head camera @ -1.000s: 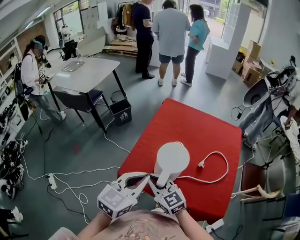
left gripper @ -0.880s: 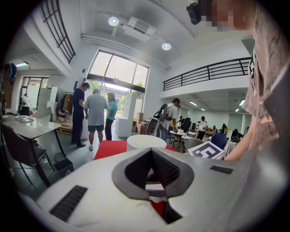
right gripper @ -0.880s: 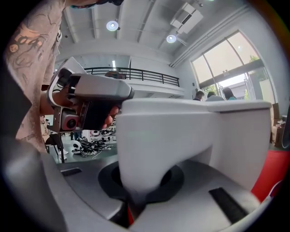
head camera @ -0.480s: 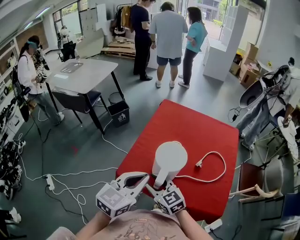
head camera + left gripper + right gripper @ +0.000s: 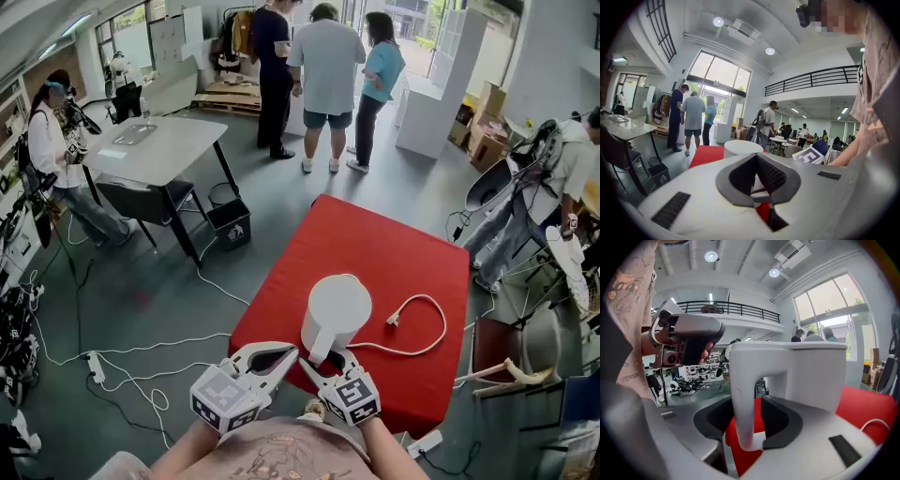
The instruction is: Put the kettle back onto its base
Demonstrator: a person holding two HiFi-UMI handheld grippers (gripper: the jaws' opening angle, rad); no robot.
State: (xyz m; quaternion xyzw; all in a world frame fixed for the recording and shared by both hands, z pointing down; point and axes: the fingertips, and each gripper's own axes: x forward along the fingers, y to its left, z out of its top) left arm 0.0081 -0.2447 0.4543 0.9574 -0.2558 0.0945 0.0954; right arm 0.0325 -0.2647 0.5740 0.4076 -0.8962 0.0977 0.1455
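Note:
A white kettle (image 5: 336,314) stands upright on the red table (image 5: 394,248), and its white cord (image 5: 437,328) runs out from under it to a loose plug (image 5: 395,321). Any base under it is hidden. My right gripper (image 5: 326,362) is open at the near side, its jaws spread either side of the kettle's handle (image 5: 743,399) with red cloth showing beside it. In the right gripper view the kettle (image 5: 815,376) fills the middle, and the gripper (image 5: 757,403) does not press on it. My left gripper (image 5: 293,353) hangs just left of the kettle, shut on nothing; its own view shows the kettle's top (image 5: 740,147) beyond its tips (image 5: 757,157).
The table's near edge (image 5: 281,352) lies right under both grippers. A grey table (image 5: 155,145) with a bin (image 5: 228,225) stands to the far left. Three people (image 5: 323,66) stand beyond the red table, another person (image 5: 52,141) at the left. Cables (image 5: 122,361) trail over the floor.
My right gripper's jaws have spread apart off the kettle's handle. The kettle stays where it stood. My left gripper has kept still.

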